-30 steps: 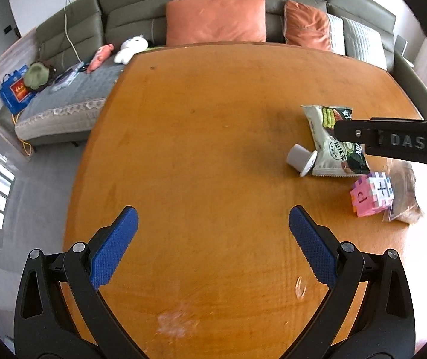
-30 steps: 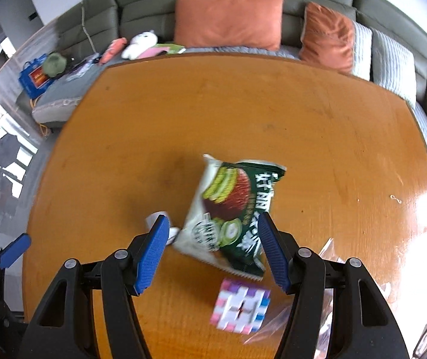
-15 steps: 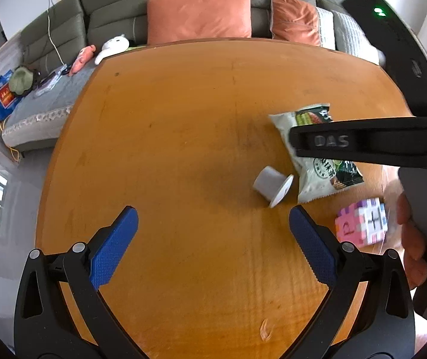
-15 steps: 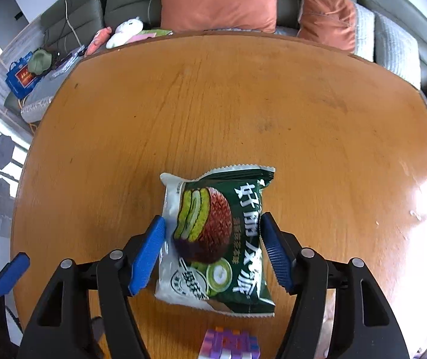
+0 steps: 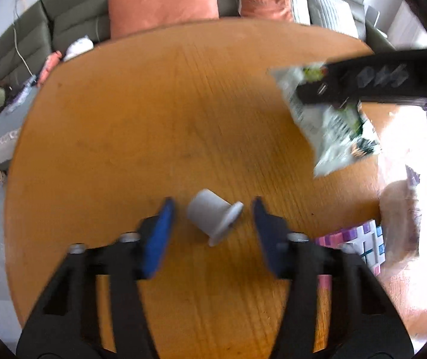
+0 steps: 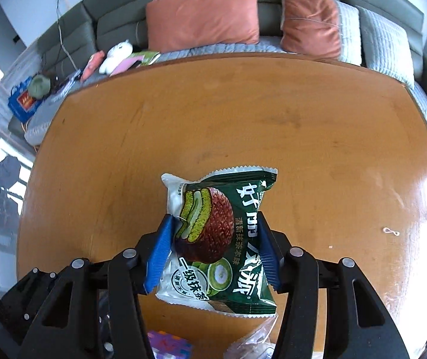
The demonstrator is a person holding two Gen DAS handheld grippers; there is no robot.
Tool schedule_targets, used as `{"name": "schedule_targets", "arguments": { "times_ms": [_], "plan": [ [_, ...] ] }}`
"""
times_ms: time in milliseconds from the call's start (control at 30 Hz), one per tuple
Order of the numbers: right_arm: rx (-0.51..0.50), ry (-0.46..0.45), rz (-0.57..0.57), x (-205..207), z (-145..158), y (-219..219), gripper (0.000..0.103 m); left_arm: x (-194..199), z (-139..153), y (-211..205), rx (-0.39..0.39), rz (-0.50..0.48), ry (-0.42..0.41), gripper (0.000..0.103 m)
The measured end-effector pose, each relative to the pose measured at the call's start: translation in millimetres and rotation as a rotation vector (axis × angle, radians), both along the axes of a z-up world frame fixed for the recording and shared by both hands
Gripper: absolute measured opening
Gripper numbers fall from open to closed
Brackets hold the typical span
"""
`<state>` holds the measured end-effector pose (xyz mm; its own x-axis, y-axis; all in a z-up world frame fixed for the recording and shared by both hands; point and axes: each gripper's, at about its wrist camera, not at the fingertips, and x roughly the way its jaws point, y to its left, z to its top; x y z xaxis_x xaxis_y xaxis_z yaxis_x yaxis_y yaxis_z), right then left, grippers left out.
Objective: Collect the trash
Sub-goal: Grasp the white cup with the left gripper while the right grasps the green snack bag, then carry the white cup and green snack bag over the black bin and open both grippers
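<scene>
The right claw is closing, its blue pads pressed against both sides of a snack packet, which buckles slightly between them. The packet is dark green with white ends, crimped zigzag edges, large white characters down one side and a picture of a chocolate-coated cake with green layers. It sits at the near middle of the round wooden counter; whether it is lifted off the wood is hard to tell. Just below it show the corner of a clear plastic bag and a pink-and-purple block toy.

The left claw is also closing, with a small white paper cup between its blue pads, which do not touch it. The cup lies on its side on the counter, its flared rim turned toward the right pad. This view is blurred. To the right, the packet appears under the dark bar of the right claw, and the block toy lies near the counter's edge.

Beyond the counter stands a grey-green sofa with orange cushions.
</scene>
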<state>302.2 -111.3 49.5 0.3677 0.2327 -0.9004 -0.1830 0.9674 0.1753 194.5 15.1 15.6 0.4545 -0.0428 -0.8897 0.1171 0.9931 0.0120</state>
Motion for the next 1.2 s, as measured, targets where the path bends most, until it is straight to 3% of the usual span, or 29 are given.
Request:
{"name": "schedule_targets", "arguments": {
  "times_ms": [33, 67, 533, 800, 1200],
  "plan": [
    [0.007, -0.004, -0.005, 0.0, 1.2, -2.5, 0.055, -0.9, 0.1, -1.0, -0.005, -0.001, -0.002, 0.036],
    [0.014, -0.009, -0.01, -0.4, 2.9, -4.5, 0.055, -1.3, 0.7, -0.9, -0.012, 0.002, -0.006, 0.035],
    [0.01, -0.065, 0.019, -29.0, 38.0, 29.9, 0.055, -35.5, 36.5, 22.8, -0.076, 0.021, -0.078, 0.035],
    [0.009, -0.098, 0.083, -63.4, 59.1, 88.5, 0.055, -69.1, 55.8, 68.7, -0.082, 0.082, -0.115, 0.035],
    [0.034, -0.122, 0.257, -132.9, 77.0, 211.1, 0.055, -142.6, 74.9, 184.5, -0.069, 0.25, -0.151, 0.035]
  ]
}}
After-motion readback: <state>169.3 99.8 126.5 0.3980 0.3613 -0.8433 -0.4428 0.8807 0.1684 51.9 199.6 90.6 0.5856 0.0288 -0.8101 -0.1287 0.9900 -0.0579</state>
